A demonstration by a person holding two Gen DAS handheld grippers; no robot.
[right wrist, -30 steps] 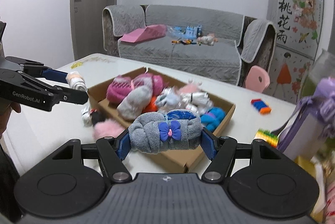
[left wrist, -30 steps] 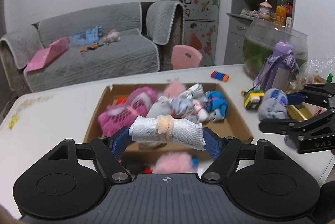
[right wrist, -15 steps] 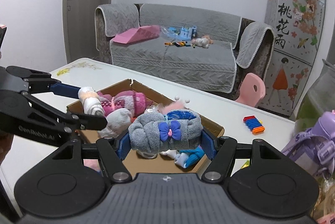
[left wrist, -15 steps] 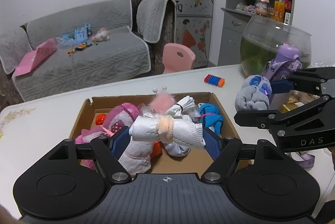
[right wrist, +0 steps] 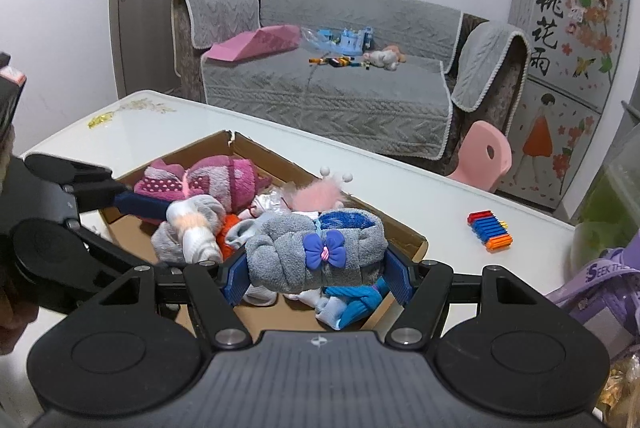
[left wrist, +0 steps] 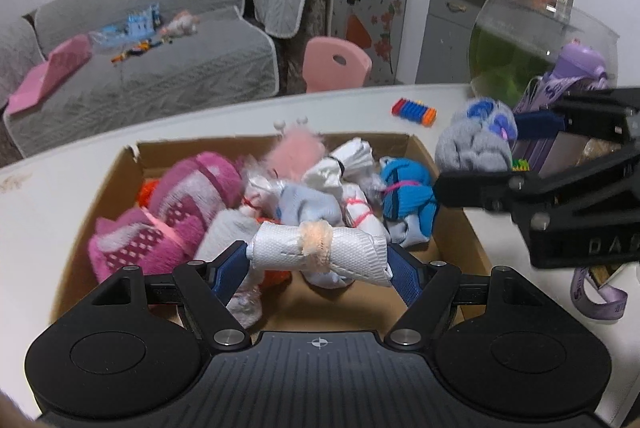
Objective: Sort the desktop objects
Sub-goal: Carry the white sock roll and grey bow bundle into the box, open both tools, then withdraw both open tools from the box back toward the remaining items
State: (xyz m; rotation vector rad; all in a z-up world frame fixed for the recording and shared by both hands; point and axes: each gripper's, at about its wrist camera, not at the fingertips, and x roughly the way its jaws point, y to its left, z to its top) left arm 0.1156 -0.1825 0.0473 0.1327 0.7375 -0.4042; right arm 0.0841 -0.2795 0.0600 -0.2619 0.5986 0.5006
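Note:
My left gripper [left wrist: 320, 254] is shut on a rolled white sock bundle [left wrist: 320, 252] tied with a peach band, held over the near part of the open cardboard box [left wrist: 472, 248]. My right gripper [right wrist: 316, 264] is shut on a rolled grey sock bundle [right wrist: 288, 256] with a purple bow, held above the box's near right edge [right wrist: 416, 240]. The grey bundle also shows in the left wrist view [left wrist: 472, 144], and the white bundle in the right wrist view [right wrist: 192, 232]. The box holds several rolled socks: pink [left wrist: 168, 212], blue [left wrist: 408, 196], white [left wrist: 352, 160].
The box stands on a white table [right wrist: 160, 124]. A striped toy block [right wrist: 490, 230] lies beyond the box. A purple bottle with strap [left wrist: 576, 68] and a glass fishbowl [left wrist: 516, 40] stand at the right. A sofa and a pink chair are behind the table.
Both grippers have moved forward over the box, each still holding its sock bundle. The box now fills the near view.

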